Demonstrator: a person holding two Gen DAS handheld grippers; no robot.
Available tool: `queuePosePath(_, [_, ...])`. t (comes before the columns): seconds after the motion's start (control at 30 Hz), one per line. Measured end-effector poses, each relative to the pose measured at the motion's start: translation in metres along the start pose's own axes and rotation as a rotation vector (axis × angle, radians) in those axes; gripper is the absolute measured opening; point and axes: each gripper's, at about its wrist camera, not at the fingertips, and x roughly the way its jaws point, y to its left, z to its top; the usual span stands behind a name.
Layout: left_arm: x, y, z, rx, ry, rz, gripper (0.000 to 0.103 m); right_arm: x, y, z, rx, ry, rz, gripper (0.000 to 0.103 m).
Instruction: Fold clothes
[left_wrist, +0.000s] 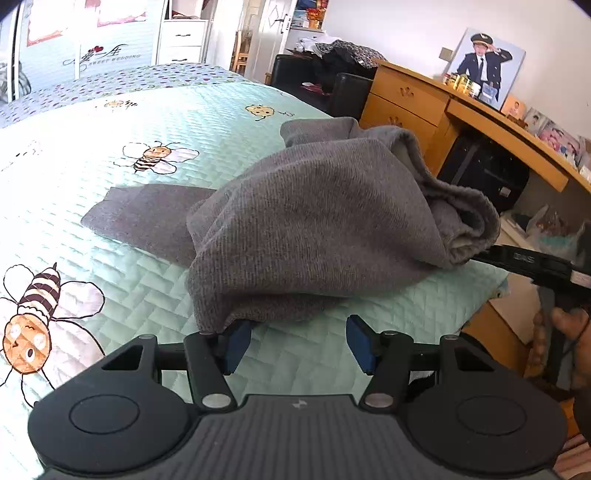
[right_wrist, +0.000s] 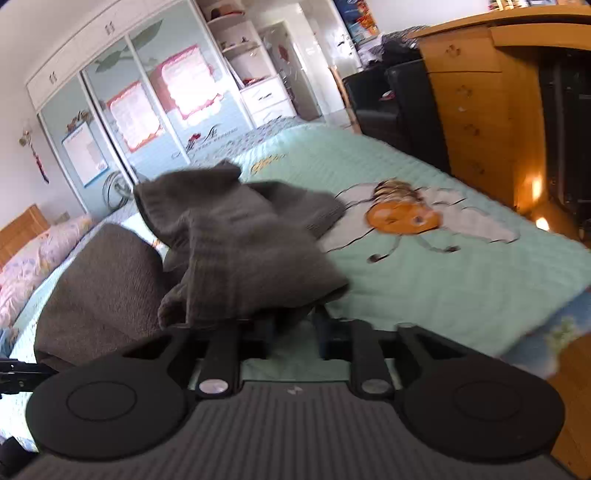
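The grey garment (left_wrist: 314, 221) lies bunched near the bed's (left_wrist: 110, 229) desk-side edge, its long axis running from a flat tongue toward the bed's middle up to a raised fold at that edge. The left tool (left_wrist: 299, 341) stands open just before it, the hem brushing one pad. The right tool (right_wrist: 295, 325) sits under the raised fold; blur and draped cloth hide its pads, so I cannot tell whether it grips.

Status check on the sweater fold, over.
Left gripper open, fabric edge by one pad. Right gripper at the grey sweater, grip unclear. Sweater bunched on the bee quilt. Nothing in the way.
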Motion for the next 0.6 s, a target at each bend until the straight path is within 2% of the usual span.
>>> queuePosePath(0.17, [0.009,0.000,0.001,-0.032,0.006,-0.005,0.060,-0.024,0.012,0.017,-0.100,-0.120,-0.020,0.035])
queuePosePath(0.2, [0.009,-0.002,0.001,-0.031,0.008,-0.004,0.060,-0.025,0.021,0.023,-0.148,-0.144,-0.011,0.043])
queuePosePath(0.23, [0.010,-0.003,0.001,-0.027,0.008,-0.002,0.060,-0.025,0.032,0.027,-0.201,-0.166,-0.001,0.062])
queuePosePath(0.3, [0.009,-0.005,0.001,-0.020,0.006,-0.004,0.060,-0.020,0.059,0.033,-0.326,-0.205,0.021,0.085])
queuePosePath(0.4, [0.006,-0.007,0.003,-0.006,0.000,-0.002,0.061,0.000,0.098,0.034,-0.524,-0.222,0.043,0.087])
queuePosePath(0.47, [0.003,-0.006,0.002,-0.002,-0.004,-0.006,0.061,0.028,0.118,0.030,-0.668,-0.146,-0.031,0.086])
queuePosePath(0.53, [0.001,-0.005,0.002,-0.002,-0.005,-0.009,0.061,0.056,0.128,0.020,-0.791,-0.068,-0.146,0.081])
queuePosePath(0.6, [0.002,-0.004,0.001,-0.003,-0.003,-0.013,0.061,0.076,0.129,0.015,-0.836,-0.013,-0.201,0.079])
